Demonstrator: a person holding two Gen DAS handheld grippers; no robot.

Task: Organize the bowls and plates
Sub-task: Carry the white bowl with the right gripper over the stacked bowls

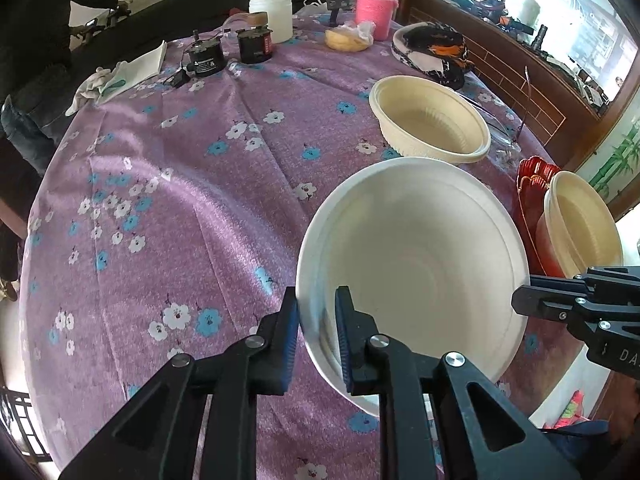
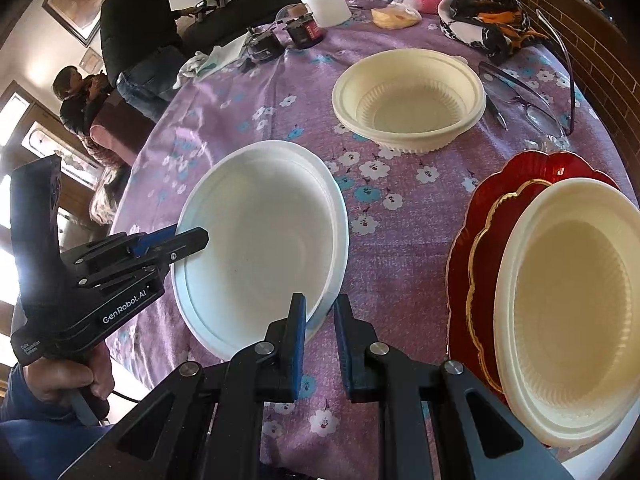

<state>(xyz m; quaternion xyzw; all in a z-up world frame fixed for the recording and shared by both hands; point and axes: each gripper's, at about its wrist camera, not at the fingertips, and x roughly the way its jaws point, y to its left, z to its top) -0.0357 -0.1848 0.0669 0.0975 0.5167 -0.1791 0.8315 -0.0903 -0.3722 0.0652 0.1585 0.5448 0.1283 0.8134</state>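
A white bowl [image 1: 420, 256] [image 2: 264, 240] with a doubled rim, maybe two nested, hangs tilted over the purple floral tablecloth [image 1: 180, 220]. My left gripper [image 1: 318, 308] [image 2: 192, 238] is shut on its near-left rim. My right gripper [image 2: 320, 316] [image 1: 520, 300] clamps the opposite rim. A cream ribbed bowl [image 1: 430, 120] [image 2: 408, 96] stands alone farther back. Another cream bowl [image 2: 572, 312] [image 1: 584, 224] sits on stacked red plates [image 2: 480, 208] [image 1: 532, 176] with gold edges at the right.
Eyeglasses [image 2: 528, 96] and a pen lie right of the far cream bowl. At the back stand a white jar [image 1: 271, 16], a pink-covered bottle [image 1: 374, 12], black motors [image 1: 206, 60] and a dish with patterned cloth [image 1: 434, 50]. People stand beyond the table's left edge.
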